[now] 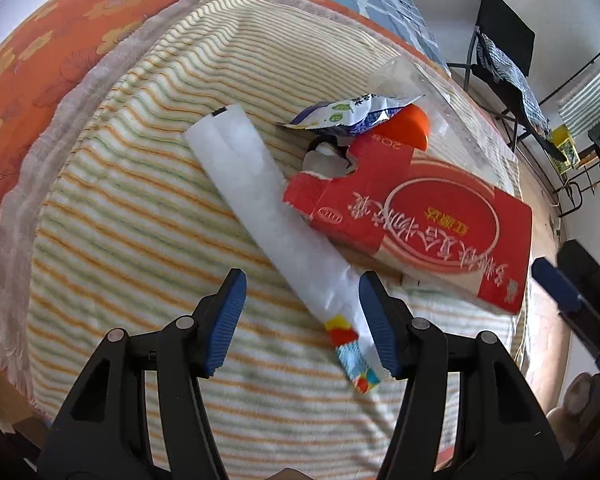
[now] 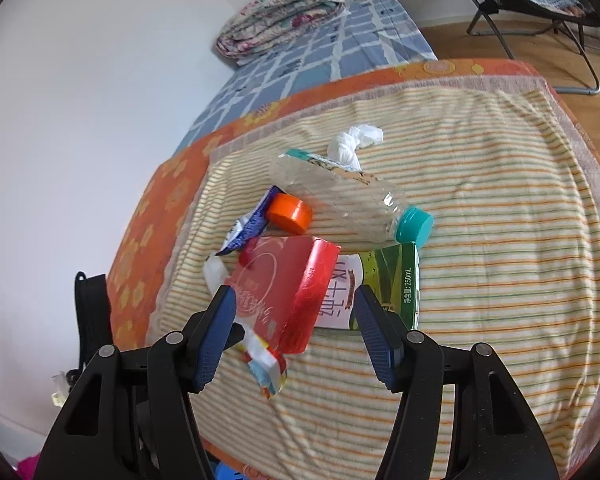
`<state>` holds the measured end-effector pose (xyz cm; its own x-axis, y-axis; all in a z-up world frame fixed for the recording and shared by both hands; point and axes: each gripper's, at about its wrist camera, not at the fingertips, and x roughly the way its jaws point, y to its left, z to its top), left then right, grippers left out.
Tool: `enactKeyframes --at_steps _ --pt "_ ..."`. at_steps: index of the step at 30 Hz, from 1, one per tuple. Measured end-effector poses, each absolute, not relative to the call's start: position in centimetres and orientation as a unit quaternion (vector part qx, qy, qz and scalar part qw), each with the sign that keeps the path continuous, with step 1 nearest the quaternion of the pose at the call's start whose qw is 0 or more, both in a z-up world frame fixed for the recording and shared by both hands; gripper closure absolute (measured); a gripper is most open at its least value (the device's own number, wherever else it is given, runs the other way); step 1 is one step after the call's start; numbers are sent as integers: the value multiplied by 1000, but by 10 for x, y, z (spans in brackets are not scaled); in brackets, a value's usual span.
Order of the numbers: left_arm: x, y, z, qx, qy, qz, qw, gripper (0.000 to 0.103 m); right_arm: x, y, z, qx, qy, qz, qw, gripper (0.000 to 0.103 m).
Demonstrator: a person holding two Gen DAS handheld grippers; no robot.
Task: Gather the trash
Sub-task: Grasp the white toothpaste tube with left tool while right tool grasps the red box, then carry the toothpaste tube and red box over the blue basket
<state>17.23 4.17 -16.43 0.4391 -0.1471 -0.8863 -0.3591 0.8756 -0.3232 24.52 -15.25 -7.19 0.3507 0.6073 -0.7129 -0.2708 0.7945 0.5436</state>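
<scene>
Striped towel (image 1: 140, 208) on bed: trash heaped centre. Red carton (image 2: 288, 292), ahead of right tool (image 2: 292, 336), jaws wide, empty. White wrapper (image 1: 260, 196), long axis diagonal, near end between left tool (image 1: 300, 324) jaws, wide, unclamped; left nearer.

We see bare striped towel (image 2: 500, 240) to the right of the litter and ahead of the left gripper (image 1: 302, 320), so a pass there is free. The red box (image 2: 284, 292), clear bottle (image 2: 340, 200) and green carton (image 2: 396, 280) crowd the middle.
</scene>
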Motion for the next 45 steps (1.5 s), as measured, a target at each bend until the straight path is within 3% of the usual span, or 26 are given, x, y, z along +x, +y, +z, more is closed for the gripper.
enactKeyframes --at_steps 12,17,20,24,29,45 --pt "190 23 -171 -189 522 83 827 39 261 -140 -89 218 516 277 780 43" --pt "188 32 -171 -190 518 78 831 57 265 -137 -96 226 522 272 776 43" --pt "189 38 -171 -196 517 76 830 68 267 -135 -102 246 527 273 766 60" --pt "188 45 -171 -201 516 68 830 76 264 -125 -101 239 527 283 765 74" --pt "181 61 -169 -221 513 65 827 89 258 -122 -92 233 518 300 767 81" --pt "131 99 -121 -211 466 81 856 94 207 -116 -37 128 452 338 815 84"
